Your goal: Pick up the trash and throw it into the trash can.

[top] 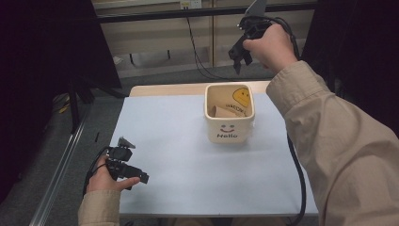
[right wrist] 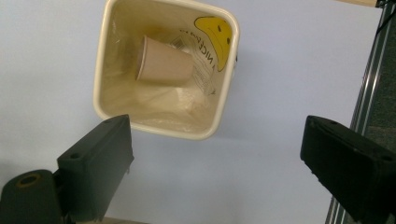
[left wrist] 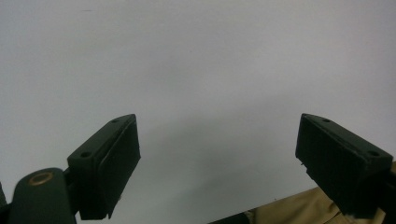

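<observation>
Paper cup on side inside bin, mouth toward wall.

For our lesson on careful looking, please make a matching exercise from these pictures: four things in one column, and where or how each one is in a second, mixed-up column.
Things
1. paper cup
2. cream bin
3. left gripper
4. right gripper

Place or state
A. held high above the far edge of the table, jaws open and empty
B. standing upright on the white table top
C. lying on its side inside the bin
D. low over the near left corner of the table, jaws open and empty

Pairs: 1-C, 2-B, 3-D, 4-A
</observation>
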Action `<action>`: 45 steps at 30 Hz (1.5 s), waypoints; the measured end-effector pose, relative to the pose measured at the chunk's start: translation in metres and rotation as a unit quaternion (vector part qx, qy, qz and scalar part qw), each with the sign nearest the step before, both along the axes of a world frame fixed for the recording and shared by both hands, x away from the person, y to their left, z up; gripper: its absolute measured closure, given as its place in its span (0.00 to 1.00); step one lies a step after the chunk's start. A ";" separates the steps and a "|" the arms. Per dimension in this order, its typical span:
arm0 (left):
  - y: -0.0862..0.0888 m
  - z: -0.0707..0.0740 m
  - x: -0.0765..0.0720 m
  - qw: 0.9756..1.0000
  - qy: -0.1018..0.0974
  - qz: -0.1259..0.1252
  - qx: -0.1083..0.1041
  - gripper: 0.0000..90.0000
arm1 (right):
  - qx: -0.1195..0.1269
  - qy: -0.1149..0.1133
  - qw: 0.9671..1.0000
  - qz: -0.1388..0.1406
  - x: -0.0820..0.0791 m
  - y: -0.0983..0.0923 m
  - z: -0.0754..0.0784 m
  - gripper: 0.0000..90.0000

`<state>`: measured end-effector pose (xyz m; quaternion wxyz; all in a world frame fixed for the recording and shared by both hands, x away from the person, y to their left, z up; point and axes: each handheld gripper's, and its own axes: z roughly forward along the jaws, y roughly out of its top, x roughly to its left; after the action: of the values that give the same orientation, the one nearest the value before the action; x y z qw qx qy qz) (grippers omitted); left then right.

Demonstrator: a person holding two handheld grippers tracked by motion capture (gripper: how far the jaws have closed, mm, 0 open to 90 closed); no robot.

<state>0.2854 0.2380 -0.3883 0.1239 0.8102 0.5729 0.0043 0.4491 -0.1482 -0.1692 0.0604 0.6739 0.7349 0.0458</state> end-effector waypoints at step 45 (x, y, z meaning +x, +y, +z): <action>-0.001 0.002 -0.003 1.000 -0.007 -0.002 0.000 0.15 | -0.030 0.014 0.999 0.022 -0.089 -0.068 -0.121 0.09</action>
<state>0.2820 0.2370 -0.3865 0.1278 0.8110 0.5708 0.0093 0.3598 -0.2160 -0.2902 0.0687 0.6562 0.7513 0.0156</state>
